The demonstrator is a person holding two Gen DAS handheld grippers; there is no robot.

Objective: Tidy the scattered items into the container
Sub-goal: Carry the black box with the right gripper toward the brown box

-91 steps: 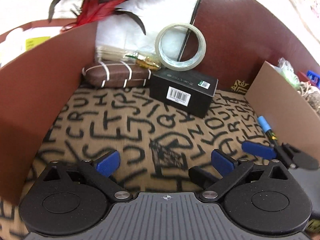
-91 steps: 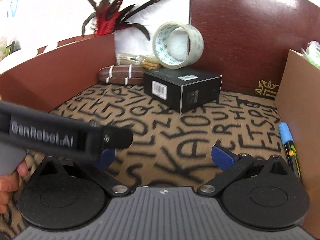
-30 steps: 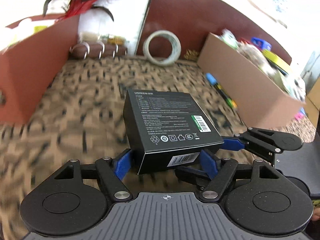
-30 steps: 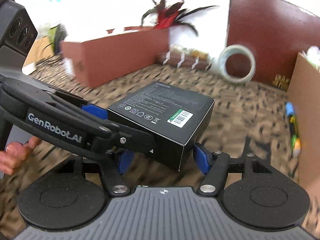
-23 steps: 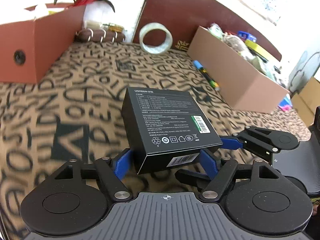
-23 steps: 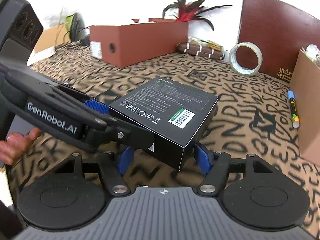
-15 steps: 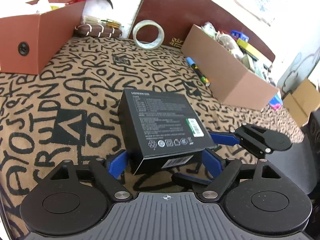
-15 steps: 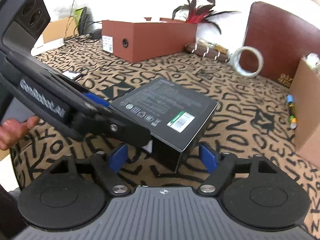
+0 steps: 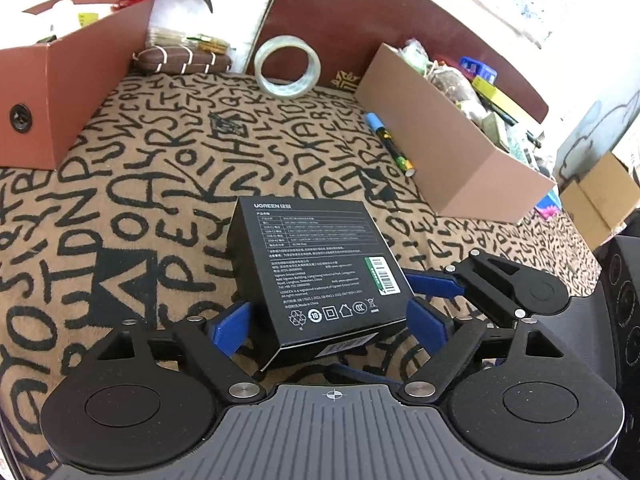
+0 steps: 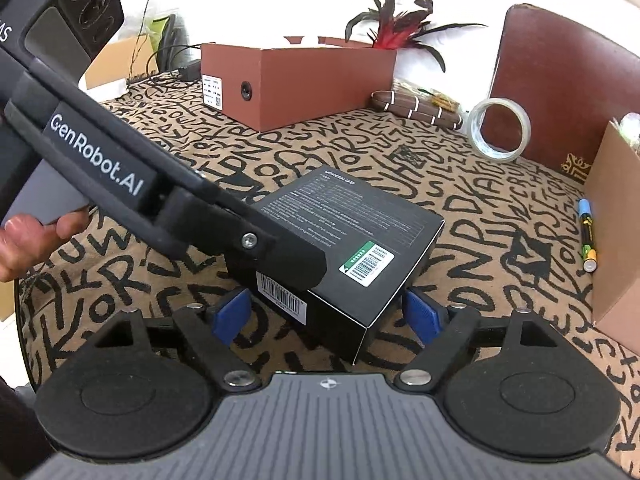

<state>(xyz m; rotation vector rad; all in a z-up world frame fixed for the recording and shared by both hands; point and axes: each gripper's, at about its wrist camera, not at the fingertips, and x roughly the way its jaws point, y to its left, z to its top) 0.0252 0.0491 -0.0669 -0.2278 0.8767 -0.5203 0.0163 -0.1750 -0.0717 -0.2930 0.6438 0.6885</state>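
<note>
Behind left gripper, black box's near corner hides.

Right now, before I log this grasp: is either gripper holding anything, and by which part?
Nothing seems held: the black box rests on the cloth, with the left gripper and right gripper straddling its sides, jaws open.

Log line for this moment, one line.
left gripper open, astride black box | right gripper open, astride it | box on cloth, outside cardboard container | marker, tape roll uncollected
</note>
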